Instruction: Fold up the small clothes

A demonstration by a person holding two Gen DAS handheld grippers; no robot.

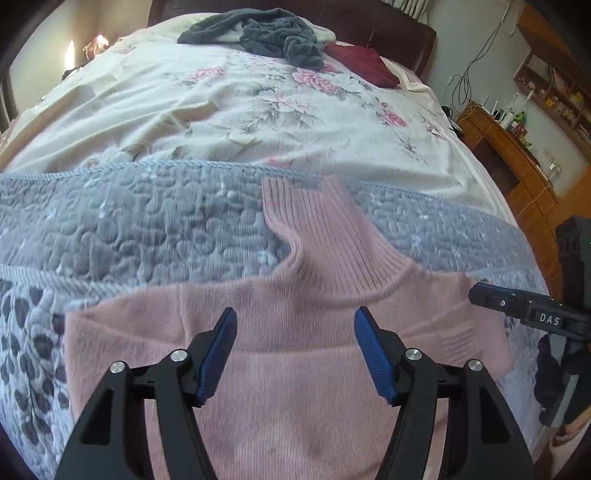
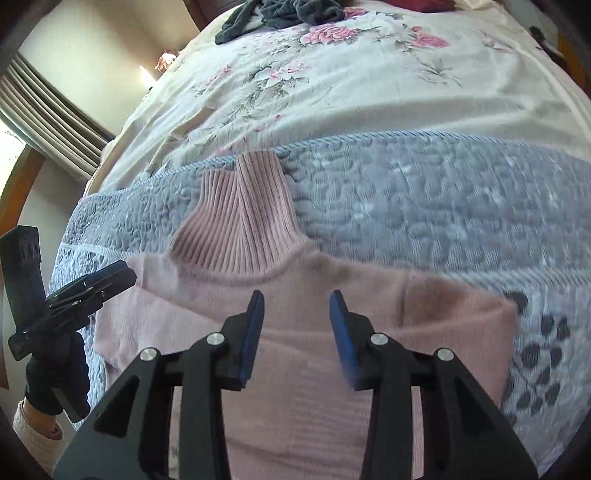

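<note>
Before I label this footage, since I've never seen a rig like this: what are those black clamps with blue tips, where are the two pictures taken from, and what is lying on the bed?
No robot here: a person holds a handheld two-finger gripper in each hand, each carrying a fisheye camera that looks along its fingers. One picture comes from the left gripper, the other from the right gripper. Each also catches the other at its edge. Both stand open and hold nothing. Under them a pink turtleneck sweater lies on a grey-blue quilted blanket, with its sleeves apparently folded in. Farther back lie a floral sheet, a dark grey garment and a dark red cloth.
</note>
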